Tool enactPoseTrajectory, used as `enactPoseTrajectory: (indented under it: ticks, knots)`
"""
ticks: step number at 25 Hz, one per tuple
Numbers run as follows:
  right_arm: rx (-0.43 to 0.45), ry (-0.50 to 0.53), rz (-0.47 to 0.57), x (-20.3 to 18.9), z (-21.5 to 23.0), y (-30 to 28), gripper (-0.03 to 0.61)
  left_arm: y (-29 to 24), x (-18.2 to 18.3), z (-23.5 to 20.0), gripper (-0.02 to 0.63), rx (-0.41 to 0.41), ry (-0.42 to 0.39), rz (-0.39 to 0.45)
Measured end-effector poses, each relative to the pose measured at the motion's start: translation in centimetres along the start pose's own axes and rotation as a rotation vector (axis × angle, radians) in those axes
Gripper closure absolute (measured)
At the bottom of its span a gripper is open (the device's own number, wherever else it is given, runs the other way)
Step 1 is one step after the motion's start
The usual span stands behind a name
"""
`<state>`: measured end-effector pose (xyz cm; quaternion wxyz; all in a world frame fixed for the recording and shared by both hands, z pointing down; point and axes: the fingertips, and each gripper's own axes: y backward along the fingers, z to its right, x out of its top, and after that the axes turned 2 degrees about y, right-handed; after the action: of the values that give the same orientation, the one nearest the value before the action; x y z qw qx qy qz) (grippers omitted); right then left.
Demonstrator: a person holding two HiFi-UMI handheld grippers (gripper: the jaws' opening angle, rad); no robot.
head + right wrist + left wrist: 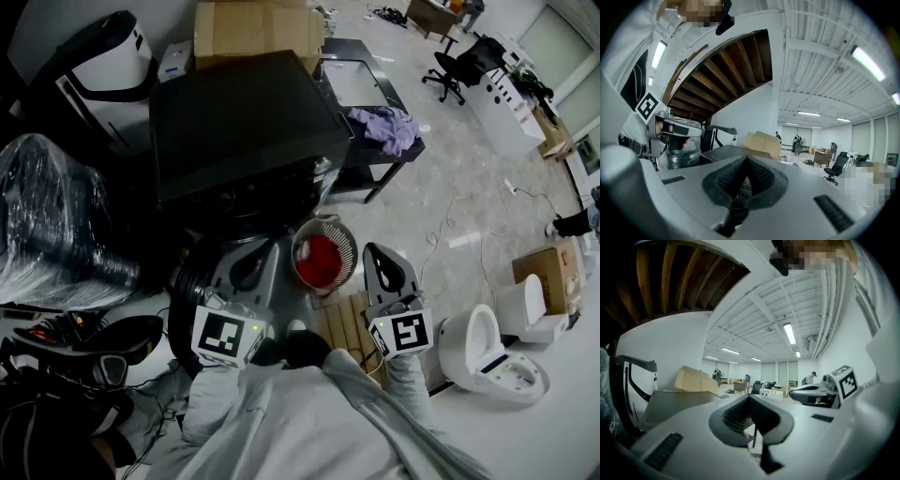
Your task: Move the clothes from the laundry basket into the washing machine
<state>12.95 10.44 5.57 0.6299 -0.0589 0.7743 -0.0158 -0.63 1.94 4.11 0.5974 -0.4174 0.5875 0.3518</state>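
Tools first: L tool (255,261) and R tool (382,262) both pinched shut, nothing in either. Just past them, btwn the tips, round laundry basket (349,239) sits mouth-up w/ red clothes (319,260) bunched inside. Soft, light, prob. floppy; I'd pinch a top fold. Heap's crumpled, no clear long axis. Beyond, black washing machine (244,122), its opening not visible from above; farther, purple garment (384,128) on low surface (352,49).

No words, brand names or numbers are legible anywhere. The only sign-like marks are black-and-white square code patterns on the white cube (228,336) of the left gripper (255,261) and the matching cube (401,331) of the right gripper (380,255), either side of the round woven basket (352,246).
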Motion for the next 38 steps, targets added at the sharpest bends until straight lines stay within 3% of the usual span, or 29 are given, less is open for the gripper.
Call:
enactPoseTrajectory:
  ticks: [16,30,38]
  knots:
    - [0.019,-0.047,-0.002,-1.9,0.9,0.1,0.561,-0.2,-1.9,0.0,0.595,0.063,0.01,-0.026]
    - [-0.072,-0.062,-0.095,-4.2,-0.9,-3.7,0.561,-0.8,-4.4,-4.3,0.595,-0.031,0.062,-0.094]
    - [-0.037,-0.095,-0.16,-9.9,-1.3,-7.0,0.561,-3.0,-8.7,-6.2,0.595,-0.01,0.084,-0.124]
